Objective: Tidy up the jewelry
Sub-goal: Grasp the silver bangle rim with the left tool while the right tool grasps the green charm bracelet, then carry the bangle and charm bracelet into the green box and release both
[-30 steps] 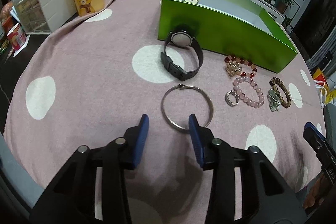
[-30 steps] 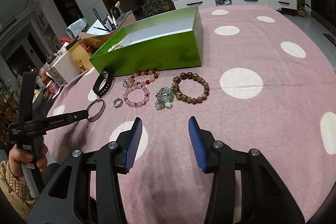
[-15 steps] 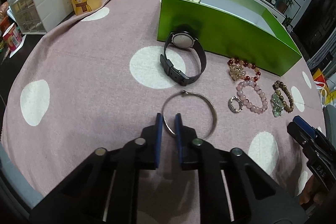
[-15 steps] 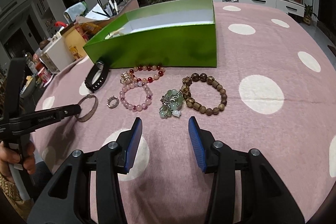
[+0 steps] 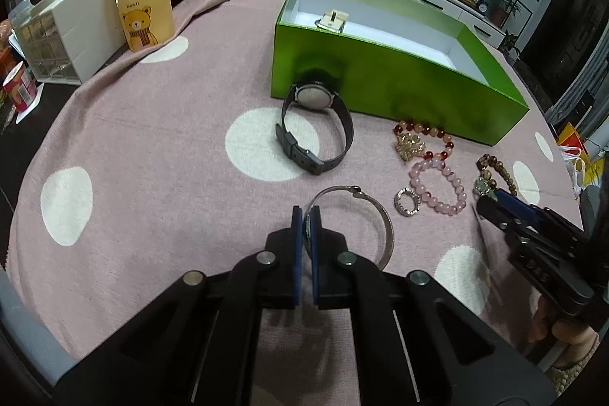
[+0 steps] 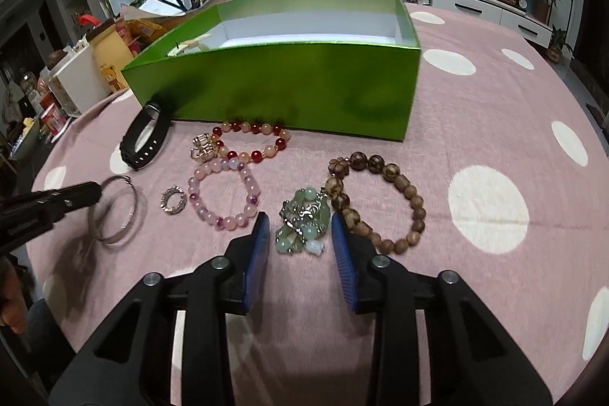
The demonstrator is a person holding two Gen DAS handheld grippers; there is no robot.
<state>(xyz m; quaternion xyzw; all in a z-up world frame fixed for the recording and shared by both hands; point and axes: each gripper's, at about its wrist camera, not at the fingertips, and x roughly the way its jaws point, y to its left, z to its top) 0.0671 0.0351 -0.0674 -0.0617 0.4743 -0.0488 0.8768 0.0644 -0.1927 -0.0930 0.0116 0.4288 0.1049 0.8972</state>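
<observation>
Jewelry lies spread across the pink polka-dot tablecloth (image 6: 475,124) in front of the green box (image 6: 289,90), and the left gripper (image 5: 306,215) has its blue pads pressed together on the near rim of the silver bangle (image 5: 375,215), which tilts up off the cloth at that side. Over in the right wrist view, the right gripper (image 6: 300,234) sits with its fingers apart, one on either side of the green jade charm cluster (image 6: 304,219) (touching or not, hard to say). Just beside that cluster curls the brown wooden bead bracelet (image 6: 411,193). To its left lies the pink bead bracelet (image 6: 251,185), with a small silver ring (image 6: 173,200) beside it, and the red and peach bead bracelet (image 6: 262,132) closer to the box. A black wristwatch (image 5: 316,128) rests against the box's front wall. Inside the box, near its left end, a small pale item (image 5: 333,19) is visible. Behind, a bear-print pouch (image 5: 142,10) stands beside a white drawer organizer (image 5: 76,37).
</observation>
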